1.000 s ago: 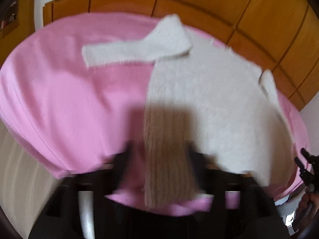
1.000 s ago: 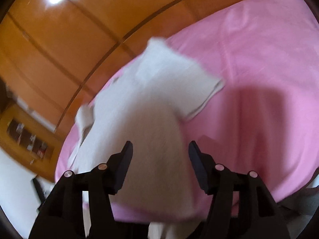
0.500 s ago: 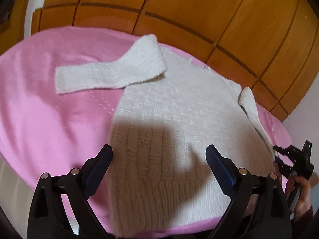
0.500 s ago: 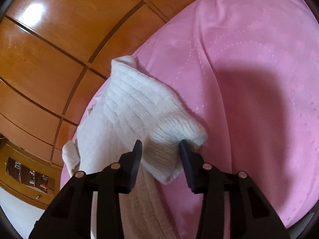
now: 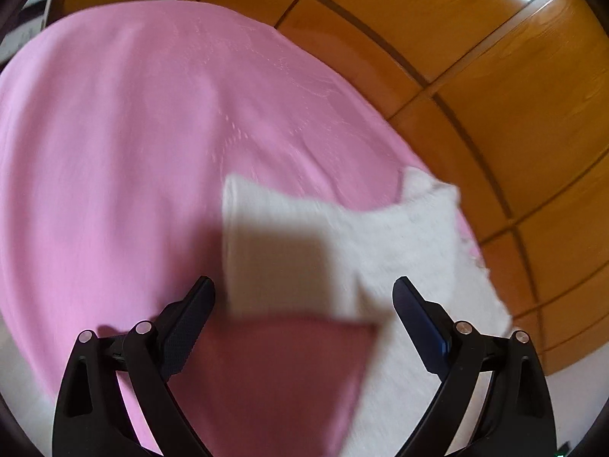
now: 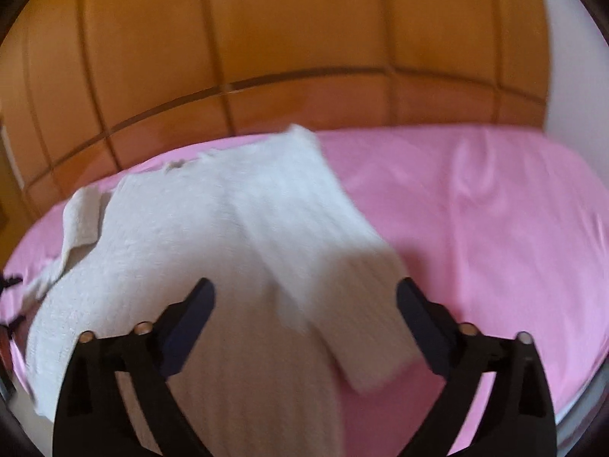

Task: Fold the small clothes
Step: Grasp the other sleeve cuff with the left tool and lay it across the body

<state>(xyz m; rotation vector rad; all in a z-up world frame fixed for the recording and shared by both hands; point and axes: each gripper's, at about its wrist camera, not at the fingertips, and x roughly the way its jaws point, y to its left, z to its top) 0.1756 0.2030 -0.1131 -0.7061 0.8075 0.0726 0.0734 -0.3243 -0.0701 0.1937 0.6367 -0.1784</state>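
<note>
Left wrist view shows my left gripper (image 5: 302,297) with its fingers (image 5: 190,320) spread wide and nothing pinched between them. Beyond and between them lies one white sleeve (image 5: 323,243) of the knitted sweater, stretched out across the pink bedspread (image 5: 114,133); the fingers' shadow falls over the near part of it, and the pads do not press on the wool. The picture is smeared, so the knit pattern cannot be read here. Behind the bed stands a wall of orange wood panels (image 5: 475,57) with a bright glare at the top right. From the right wrist view, my right gripper (image 6: 304,299) has just been opening its fingers (image 6: 418,316) and now holds them as wide apart as they go, gripping nothing. The white sweater (image 6: 171,236) lies flat on the same pink cover (image 6: 495,209), its body running from near the panelled wall down toward me, and its other sleeve (image 6: 335,266) is folded over onto the body, ending in a ribbed cuff that lies just ahead of the open fingers, between them but untouched. At the sweater's far left edge a small flap of knit is bunched up.
</note>
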